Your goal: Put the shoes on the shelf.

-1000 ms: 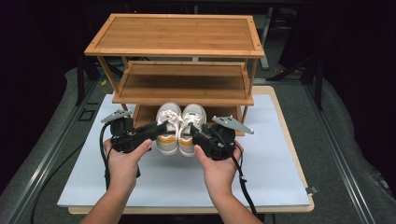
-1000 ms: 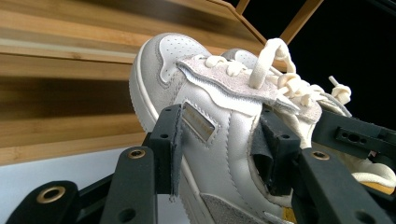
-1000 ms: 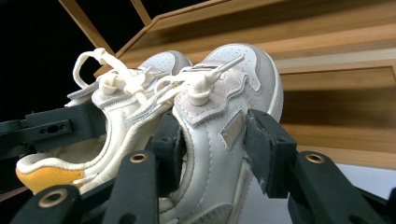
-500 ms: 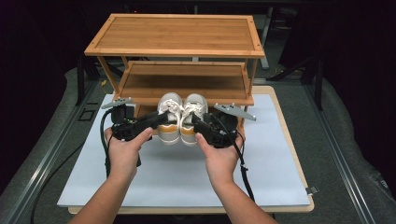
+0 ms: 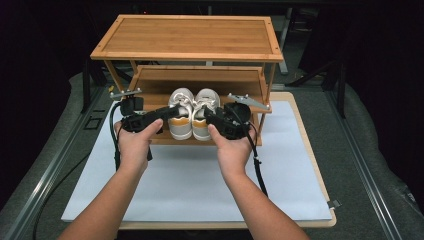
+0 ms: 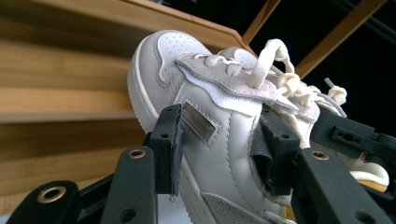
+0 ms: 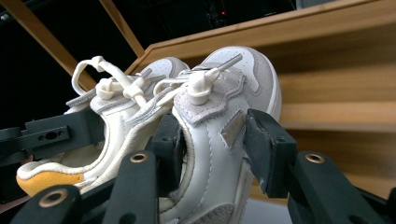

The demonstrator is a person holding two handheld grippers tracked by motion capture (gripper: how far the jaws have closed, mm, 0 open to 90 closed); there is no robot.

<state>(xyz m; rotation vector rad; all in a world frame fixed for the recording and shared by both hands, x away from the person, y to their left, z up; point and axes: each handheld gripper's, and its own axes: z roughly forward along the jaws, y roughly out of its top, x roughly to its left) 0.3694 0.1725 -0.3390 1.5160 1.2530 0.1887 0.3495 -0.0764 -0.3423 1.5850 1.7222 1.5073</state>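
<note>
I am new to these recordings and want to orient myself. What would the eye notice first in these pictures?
First, the pair of white sneakers at the front of the wooden rack, toes pointing in under its middle shelf, orange heels toward the person. The left gripper clamps the left shoe and the right gripper the right shoe, each with its fingers on either side of the upper. The rack stands on a white mat.

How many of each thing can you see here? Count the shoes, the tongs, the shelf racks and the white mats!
Shoes: 2, the left shoe and the right shoe
Tongs: 2, the left tongs and the right tongs
Rack: 1
Mat: 1
Total: 6
</note>
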